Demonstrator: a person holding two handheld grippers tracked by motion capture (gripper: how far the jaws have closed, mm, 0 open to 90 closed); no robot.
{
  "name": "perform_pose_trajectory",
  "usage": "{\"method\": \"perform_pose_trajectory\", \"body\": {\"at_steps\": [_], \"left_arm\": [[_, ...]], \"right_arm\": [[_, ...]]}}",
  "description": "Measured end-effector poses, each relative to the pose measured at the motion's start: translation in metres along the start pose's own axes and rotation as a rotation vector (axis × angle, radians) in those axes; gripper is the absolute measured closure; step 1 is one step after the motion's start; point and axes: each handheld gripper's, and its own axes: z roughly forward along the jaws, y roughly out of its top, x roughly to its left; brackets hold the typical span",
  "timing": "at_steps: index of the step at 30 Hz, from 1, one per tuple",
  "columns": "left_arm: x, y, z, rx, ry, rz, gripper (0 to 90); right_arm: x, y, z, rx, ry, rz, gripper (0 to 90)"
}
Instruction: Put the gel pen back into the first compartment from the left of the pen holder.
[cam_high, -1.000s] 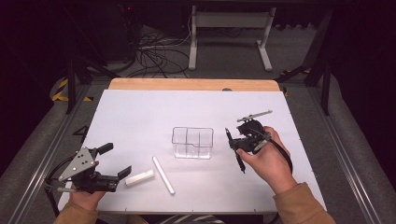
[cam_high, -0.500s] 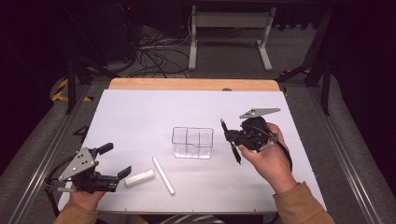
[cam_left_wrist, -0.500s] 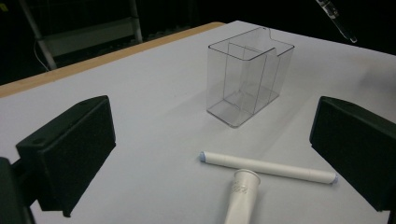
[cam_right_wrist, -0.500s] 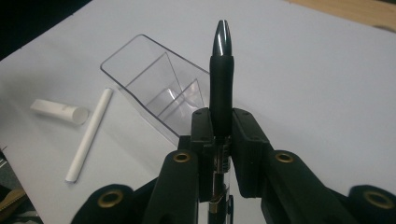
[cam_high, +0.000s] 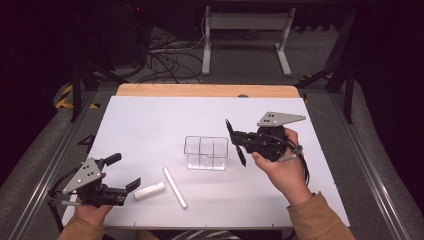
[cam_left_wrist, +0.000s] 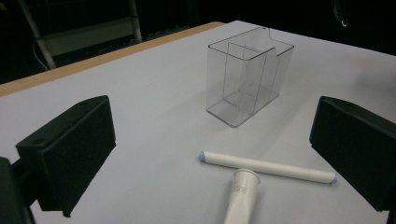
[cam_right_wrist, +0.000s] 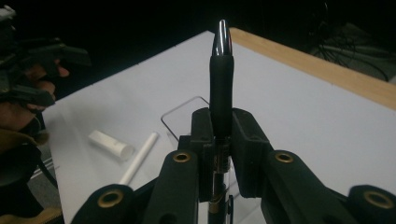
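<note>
The right gripper (cam_high: 239, 143) is clamped on a pen (cam_right_wrist: 220, 79), light, stiff and slippery, best held mid-barrel. The left gripper (cam_high: 120, 172) has its jaws apart.

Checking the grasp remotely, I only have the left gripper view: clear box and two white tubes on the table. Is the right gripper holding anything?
Observer: Yes. The right gripper is shut on a black pen.
Operator: Where is it relative to the box?
Observer: In the high view, the pen is just right of the clear box.
Operator: And the left gripper?
Observer: The left gripper is open, beside the short white tube.
</note>
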Motion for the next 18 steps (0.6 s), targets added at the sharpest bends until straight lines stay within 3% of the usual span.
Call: {"method": "perform_pose_trajectory", "body": {"at_steps": [7,18], "left_arm": [[0.0,0.0,0.0,-0.001,-0.001,-0.001,1.1],[0.001,0.0,0.0,-0.006,-0.001,-0.006,1.1]], "right_arm": [[0.005,0.004,0.006,-0.096,0.048,-0.051,80.5],[0.01,0.008,0.02,-0.209,0.1,-0.087,80.5]]}}
